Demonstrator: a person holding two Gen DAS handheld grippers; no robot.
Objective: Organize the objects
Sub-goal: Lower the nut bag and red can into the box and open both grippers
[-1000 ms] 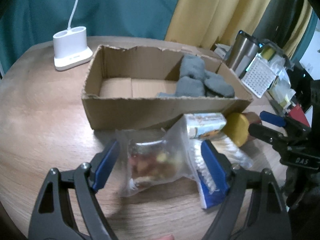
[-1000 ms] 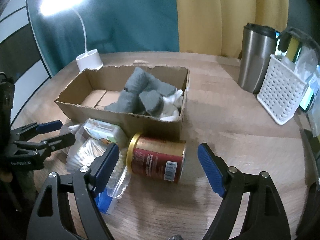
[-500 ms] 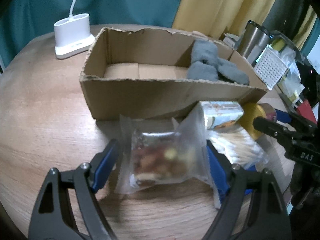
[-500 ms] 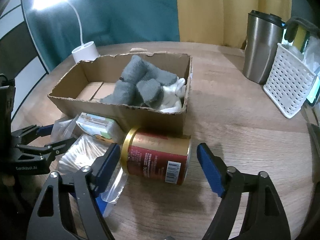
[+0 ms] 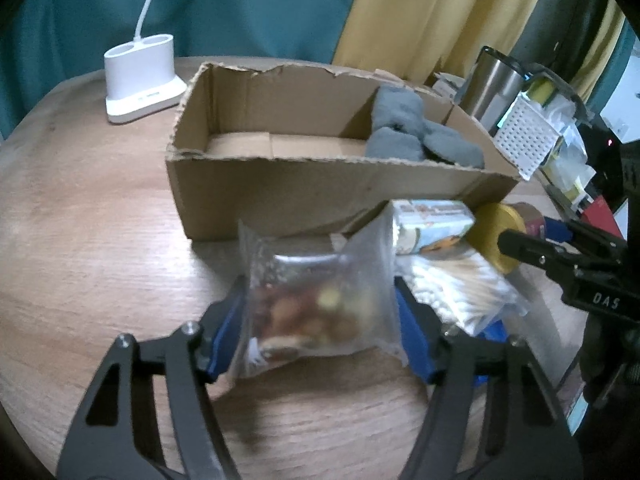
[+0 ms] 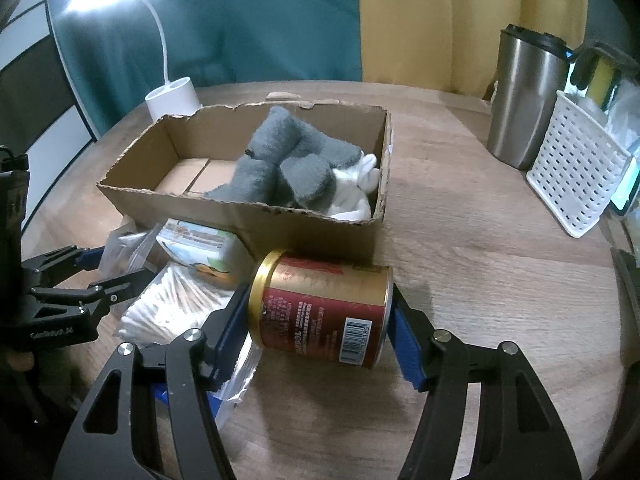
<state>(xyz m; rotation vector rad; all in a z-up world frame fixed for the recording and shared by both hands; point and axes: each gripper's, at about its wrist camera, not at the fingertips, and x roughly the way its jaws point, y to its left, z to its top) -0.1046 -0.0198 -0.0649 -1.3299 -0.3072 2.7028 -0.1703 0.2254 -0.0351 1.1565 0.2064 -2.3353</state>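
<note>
2 grippers work at once in front of the cardboard box [image 5: 320, 196], which stands on the wooden worktop [image 5: 88, 240] as the place where loose things are being gathered. The left gripper [image 5: 320, 320] has its jaws drawn in against the sides of a clear snack bag [image 5: 316, 304] just in front of the box's near wall; the film bulges between the blue pads, so the jaws appear to be pinching it, and a side grip suits a soft pouch that would sag if taken from above. The right gripper [image 6: 320, 312] straddles a red and gold can [image 6: 324, 312] lying on its side just in front of the box's near right corner, 1 pad at each flat end; the jaws look pressed onto it, since gripping across the ends stops a round can from rolling. Between the 2 grippers, against the box's front wall, lie a small printed carton [image 6: 200, 248] and a bag of cotton swabs [image 6: 176, 308], not yet taken. Inside the box, grey plush [image 6: 288, 160] and something white fill the right end, leaving the left half bare, which is probably where the bag and can belong. Well to the right of the box stand a steel tumbler [image 6: 524, 100] and a white basket [image 6: 576, 176].
</note>
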